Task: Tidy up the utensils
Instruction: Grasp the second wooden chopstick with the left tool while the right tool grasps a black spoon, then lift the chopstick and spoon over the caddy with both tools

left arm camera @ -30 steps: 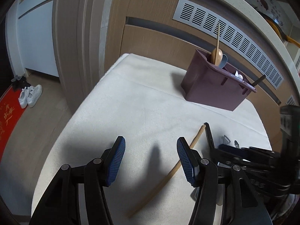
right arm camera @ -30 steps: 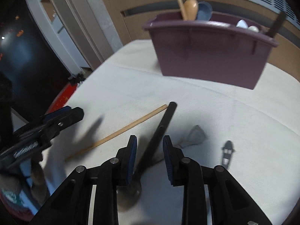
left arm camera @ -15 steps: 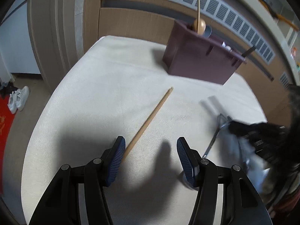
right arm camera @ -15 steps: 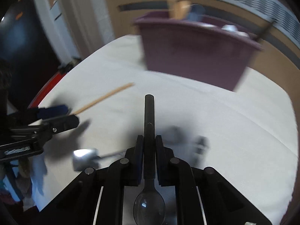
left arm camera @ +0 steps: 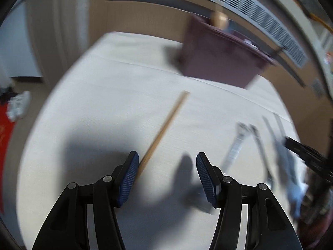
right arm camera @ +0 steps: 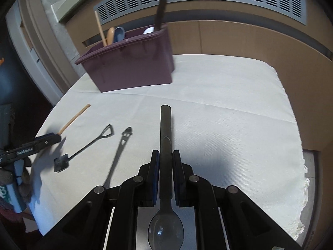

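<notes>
Spoon [right arm camera: 165, 145] at lower centre of the right view, clamped in the right gripper [right arm camera: 165, 162], handle pointing up the frame, bowl back between the arms. Bin [right arm camera: 133, 66] at upper left on the cloth [right arm camera: 229, 104], utensils upright inside. Left gripper [left arm camera: 166, 166] gaping, empty, over the chopstick [left arm camera: 166, 125] at centre.

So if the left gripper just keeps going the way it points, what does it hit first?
Probably the white tablecloth: the open left gripper angles down at bare cloth, with the wooden chopstick just left of its line. Blur makes depth uncertain.
</notes>
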